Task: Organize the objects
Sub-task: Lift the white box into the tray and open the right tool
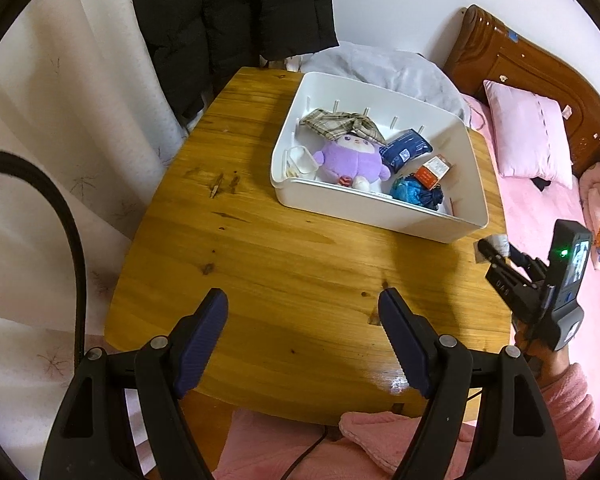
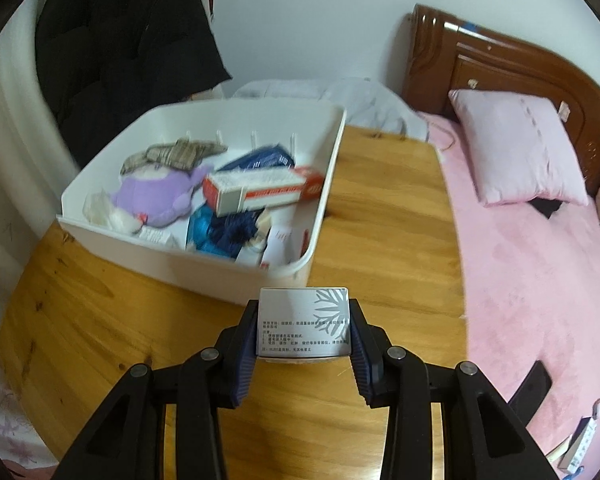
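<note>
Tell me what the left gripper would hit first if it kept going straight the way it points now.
Most likely bare wood: the left gripper stands open and empty, angled down at the wooden table. Nothing lies between its fingers and the tabletop. The white bin sits farther on, though depth is hard to judge.

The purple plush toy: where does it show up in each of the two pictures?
Left wrist view: purple plush toy near the centre, in the white bin.
Right wrist view: toy left of centre, in the bin's near-left part.
Shared landmark: the plaid cloth just behind it.
</note>
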